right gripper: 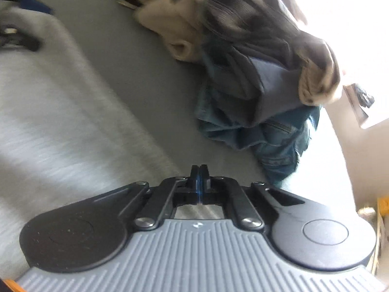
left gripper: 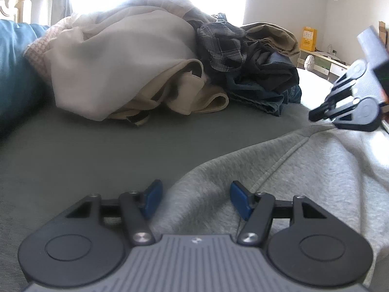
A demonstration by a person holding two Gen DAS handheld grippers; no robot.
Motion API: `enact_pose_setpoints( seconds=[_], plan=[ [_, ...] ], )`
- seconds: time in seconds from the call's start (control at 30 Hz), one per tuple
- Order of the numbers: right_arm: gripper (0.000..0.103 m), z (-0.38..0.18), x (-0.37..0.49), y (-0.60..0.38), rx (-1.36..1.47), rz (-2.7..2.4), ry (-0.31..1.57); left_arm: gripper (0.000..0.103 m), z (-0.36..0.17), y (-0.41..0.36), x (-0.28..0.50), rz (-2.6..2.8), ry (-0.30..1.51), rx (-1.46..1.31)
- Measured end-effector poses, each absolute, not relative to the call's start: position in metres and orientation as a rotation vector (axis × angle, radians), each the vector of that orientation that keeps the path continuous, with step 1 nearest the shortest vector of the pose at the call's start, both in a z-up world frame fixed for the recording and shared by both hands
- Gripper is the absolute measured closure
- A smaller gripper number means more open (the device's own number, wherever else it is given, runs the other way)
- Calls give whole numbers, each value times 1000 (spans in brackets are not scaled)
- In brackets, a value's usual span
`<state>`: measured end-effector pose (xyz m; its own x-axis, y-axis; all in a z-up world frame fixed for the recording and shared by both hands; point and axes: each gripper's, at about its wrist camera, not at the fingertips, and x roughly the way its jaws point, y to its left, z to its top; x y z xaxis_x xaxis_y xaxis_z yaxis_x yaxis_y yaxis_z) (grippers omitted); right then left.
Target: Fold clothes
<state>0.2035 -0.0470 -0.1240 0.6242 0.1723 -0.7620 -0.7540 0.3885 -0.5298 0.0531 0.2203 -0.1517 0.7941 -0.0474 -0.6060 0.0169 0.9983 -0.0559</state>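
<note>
A light grey sweatshirt (left gripper: 304, 170) lies spread on the grey bed sheet (left gripper: 109, 150) and fills the lower right of the left wrist view. My left gripper (left gripper: 197, 200) is open, its blue pads (left gripper: 153, 199) standing wide apart over the sweatshirt's near edge without touching the cloth. At the far right, my right gripper (left gripper: 313, 116) hangs tip-down just over the sweatshirt's far edge. In the right wrist view the right gripper (right gripper: 199, 170) is shut, pad against pad, with no cloth showing between them. The sweatshirt (right gripper: 48, 112) lies to its left, blurred.
A heap of unfolded clothes sits at the back of the bed: cream garments (left gripper: 121, 73), a plaid shirt (left gripper: 218, 41), dark clothes and jeans (right gripper: 274, 133). A teal pillow (left gripper: 14, 73) lies on the left. A desk with a yellow box (left gripper: 308, 39) stands beyond the bed.
</note>
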Motion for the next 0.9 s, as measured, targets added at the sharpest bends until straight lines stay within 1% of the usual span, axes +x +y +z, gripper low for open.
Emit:
enact_pose_setpoints(
  seconds=[0.13, 0.33, 0.4, 0.5, 0.63, 0.73, 0.83, 0.87, 0.9],
  plan=[
    [103, -139, 222, -55, -956, 609, 716, 39, -152, 220, 53, -31, 652, -47],
    [103, -102, 203, -68, -740, 715, 670, 39, -154, 219, 56, -23, 659, -37],
    [102, -98, 197, -71, -707, 780, 697, 39, -154, 219, 56, -22, 660, -35],
    [102, -116, 190, -70, -719, 809, 747, 41, -150, 218, 53, -18, 646, -31],
    [103, -141, 190, -68, -682, 754, 749, 41, -130, 215, 45, -19, 579, -32],
    [102, -134, 190, -67, -608, 712, 705, 40, -115, 204, 46, -66, 538, -47],
    [100, -124, 194, -79, -587, 710, 664, 40, -115, 181, 61, -120, 575, -23],
    [96, -121, 194, -86, -610, 698, 644, 40, -118, 171, 67, -128, 595, -4],
    [88, -117, 194, -96, -636, 688, 636, 41, -121, 164, 72, -137, 608, 10]
  ],
)
